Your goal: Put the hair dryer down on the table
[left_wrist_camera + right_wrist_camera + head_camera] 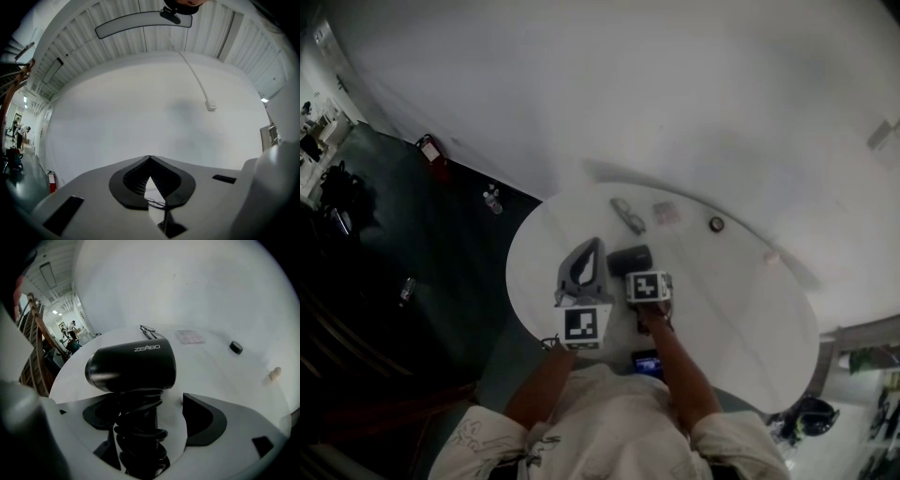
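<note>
Two grippers over a round white desk point(741, 319). Right gripper point(152, 417) spread wide on either side of the black hair dryer point(133, 366), around its cord-wrapped handle, one jaw clear of it. Hair dryer lying on desk. Left gripper point(150, 161) pinched closed at the tips, nothing between.

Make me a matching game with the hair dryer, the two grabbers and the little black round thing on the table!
Things:
1. hair dryer
2. left gripper
3. right gripper
4. small round thing

States or places:
A. jaws together, nothing between them
B. alone, near the far edge of the table
C. jaws apart
D. handle between two open jaws

Right pairs: 1-D, 2-A, 3-C, 4-B.
</note>
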`<state>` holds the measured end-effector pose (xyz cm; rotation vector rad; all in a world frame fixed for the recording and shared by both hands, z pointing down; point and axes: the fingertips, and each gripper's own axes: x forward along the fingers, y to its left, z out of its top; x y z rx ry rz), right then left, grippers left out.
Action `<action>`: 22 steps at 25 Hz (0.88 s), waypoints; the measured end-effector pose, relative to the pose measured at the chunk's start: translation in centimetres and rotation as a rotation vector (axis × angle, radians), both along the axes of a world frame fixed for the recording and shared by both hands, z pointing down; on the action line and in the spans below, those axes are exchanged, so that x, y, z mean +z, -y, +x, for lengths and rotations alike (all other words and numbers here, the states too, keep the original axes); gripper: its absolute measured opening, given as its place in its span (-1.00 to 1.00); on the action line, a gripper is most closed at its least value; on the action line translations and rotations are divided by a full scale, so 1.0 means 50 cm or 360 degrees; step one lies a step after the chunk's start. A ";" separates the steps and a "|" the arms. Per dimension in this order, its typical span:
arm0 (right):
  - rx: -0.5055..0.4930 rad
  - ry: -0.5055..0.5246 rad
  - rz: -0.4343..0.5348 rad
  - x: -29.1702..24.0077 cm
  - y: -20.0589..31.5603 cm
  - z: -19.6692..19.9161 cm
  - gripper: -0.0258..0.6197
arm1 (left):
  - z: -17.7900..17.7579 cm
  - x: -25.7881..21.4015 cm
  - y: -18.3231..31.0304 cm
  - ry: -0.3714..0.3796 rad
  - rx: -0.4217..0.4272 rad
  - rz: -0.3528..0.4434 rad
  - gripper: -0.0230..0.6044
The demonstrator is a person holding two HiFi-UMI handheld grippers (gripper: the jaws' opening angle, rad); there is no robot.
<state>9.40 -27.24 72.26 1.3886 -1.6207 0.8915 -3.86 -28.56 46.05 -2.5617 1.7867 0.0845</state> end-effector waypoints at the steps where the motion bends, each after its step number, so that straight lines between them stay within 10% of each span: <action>1: 0.0002 0.0002 -0.0016 0.001 -0.005 0.001 0.33 | 0.001 0.000 0.001 0.0004 0.0003 0.0000 -0.94; 13: 0.0000 0.0263 -0.0106 -0.017 -0.047 -0.046 0.43 | 0.005 -0.005 0.004 -0.0017 0.0018 0.0003 -0.94; 22: -0.0010 0.0269 0.0426 -0.160 0.007 -0.020 0.43 | 0.009 -0.008 0.007 -0.0028 0.0034 0.0006 -0.94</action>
